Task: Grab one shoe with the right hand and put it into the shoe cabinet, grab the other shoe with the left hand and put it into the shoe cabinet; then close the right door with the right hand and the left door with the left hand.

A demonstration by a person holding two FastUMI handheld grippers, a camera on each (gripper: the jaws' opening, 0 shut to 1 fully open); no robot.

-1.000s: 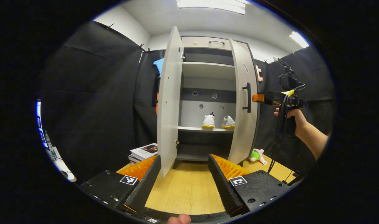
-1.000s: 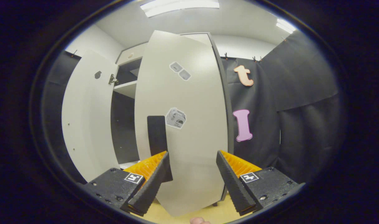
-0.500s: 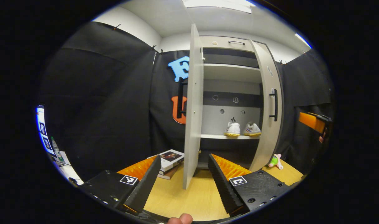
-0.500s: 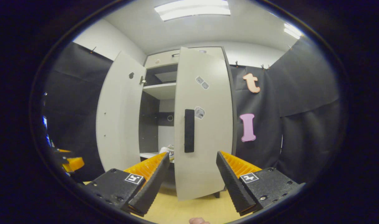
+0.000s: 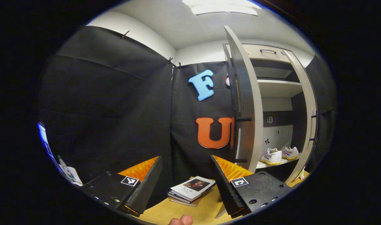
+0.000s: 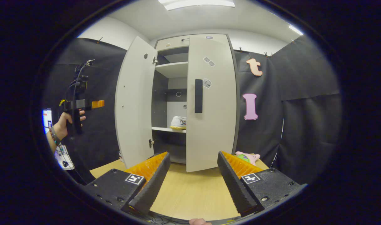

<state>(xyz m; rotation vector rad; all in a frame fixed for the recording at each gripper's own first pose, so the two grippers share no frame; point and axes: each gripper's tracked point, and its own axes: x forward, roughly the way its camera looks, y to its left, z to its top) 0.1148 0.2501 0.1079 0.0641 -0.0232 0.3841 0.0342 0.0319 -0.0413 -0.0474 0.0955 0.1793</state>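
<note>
Two white shoes with yellow soles (image 5: pixel 271 156) (image 5: pixel 290 152) stand side by side on the shoe cabinet's middle shelf; the right gripper view shows one of them (image 6: pixel 179 122) through the gap between the doors. The right door (image 6: pixel 210 103) with its black handle (image 6: pixel 198 96) lies nearly flat against the cabinet front. The left door (image 6: pixel 135 100) stands wide open and appears edge-on (image 5: pixel 244 109) in the left gripper view. My left gripper (image 5: pixel 187 184) is open and empty, out to the left of that door; a hand (image 6: pixel 67 120) holds it (image 6: pixel 93 104). My right gripper (image 6: pixel 193 184) is open and empty, back from the right door.
A stack of books (image 5: pixel 192 189) lies on the wooden table (image 6: pixel 190 193) left of the cabinet. A green and pink plush toy (image 6: pixel 246 156) sits at the cabinet's right foot. Black cloth walls close in on both sides.
The right gripper has drawn back from the right door, which has swung nearly closed. The left gripper has swung left, from facing the open cabinet to the outer side of the left door.
</note>
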